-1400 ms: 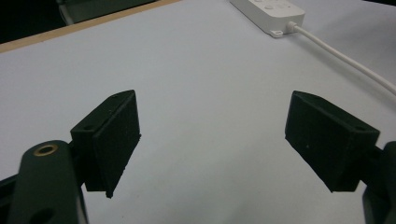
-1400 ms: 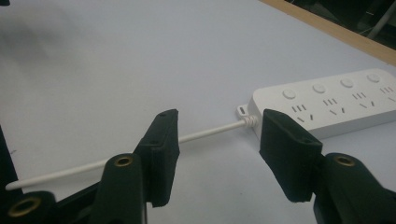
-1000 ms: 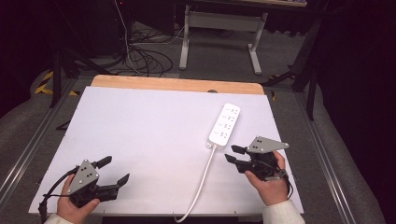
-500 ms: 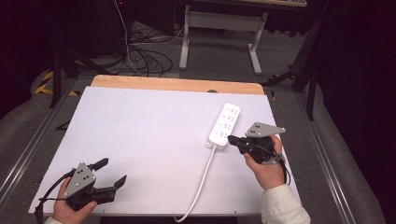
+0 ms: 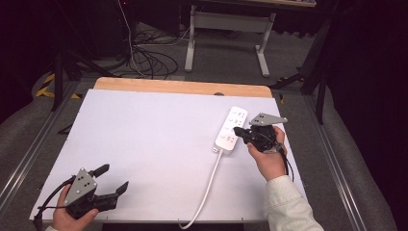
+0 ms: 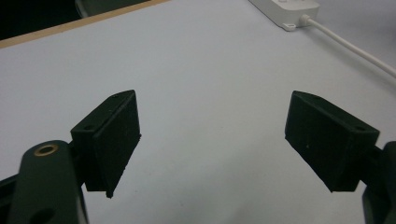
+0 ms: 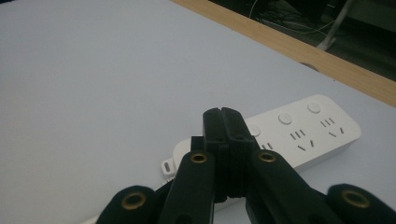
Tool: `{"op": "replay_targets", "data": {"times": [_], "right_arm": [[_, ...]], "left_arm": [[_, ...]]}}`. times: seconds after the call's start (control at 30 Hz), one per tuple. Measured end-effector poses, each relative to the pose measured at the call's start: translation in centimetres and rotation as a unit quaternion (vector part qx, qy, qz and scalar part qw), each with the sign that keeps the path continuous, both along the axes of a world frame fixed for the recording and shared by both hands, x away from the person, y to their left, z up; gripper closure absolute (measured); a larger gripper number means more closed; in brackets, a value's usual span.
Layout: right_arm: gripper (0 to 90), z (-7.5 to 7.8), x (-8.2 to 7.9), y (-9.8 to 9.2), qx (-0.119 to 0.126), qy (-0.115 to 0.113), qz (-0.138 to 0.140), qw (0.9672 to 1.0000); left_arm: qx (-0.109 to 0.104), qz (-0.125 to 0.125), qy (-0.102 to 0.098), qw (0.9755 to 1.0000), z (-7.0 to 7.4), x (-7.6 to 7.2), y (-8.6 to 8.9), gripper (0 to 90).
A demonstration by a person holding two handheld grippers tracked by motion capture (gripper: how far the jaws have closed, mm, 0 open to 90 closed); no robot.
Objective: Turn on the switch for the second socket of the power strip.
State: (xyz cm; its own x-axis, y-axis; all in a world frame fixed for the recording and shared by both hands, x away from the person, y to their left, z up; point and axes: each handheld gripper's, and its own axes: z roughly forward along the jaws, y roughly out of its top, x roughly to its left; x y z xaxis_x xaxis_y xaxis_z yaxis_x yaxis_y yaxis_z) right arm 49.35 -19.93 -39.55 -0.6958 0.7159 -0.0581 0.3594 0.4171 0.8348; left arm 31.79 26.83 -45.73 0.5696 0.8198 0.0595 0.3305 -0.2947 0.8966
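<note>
While the right tongs [image 5: 236, 130], pressed together on nothing, hover at the power strip [image 5: 231, 130] lying right of centre on the white surface [image 5: 144, 144], the left tongs [image 5: 111, 179] wait apart, near left. It looks rigid, light and smooth; grip its long sides.

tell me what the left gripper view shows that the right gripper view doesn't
Left gripper view: the left gripper with jaws wide apart, nothing between them, and the white cable running off the power strip's end.
Right gripper view: the right gripper with jaws shut together above the strip, plus the strip's round buttons and sockets.
Both: the white table with its wooden edge, and the power strip.
</note>
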Motion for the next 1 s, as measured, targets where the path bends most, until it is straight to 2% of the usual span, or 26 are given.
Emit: {"op": "replay_targets", "data": {"times": [0.1,0.33,1.0], "right_arm": [[90.0,-0.7,0.9,0.2,-0.009,-0.002,-0.001,1.0000],[90.0,-2.3,3.0,0.8,0.000,0.003,-0.006,1.0000],[90.0,-5.4,6.0,1.6,-0.006,-0.004,-0.041,0.9991]], "left_arm": [[0.001,0.000,0.000,1.0000,0.0,0.0,0.0,18.5],[0.000,0.000,0.000,1.0000,0.0,0.0,0.0,18.5],[0.002,0.001,0.004,1.0000,-0.1,0.1,0.0,18.4]]}}
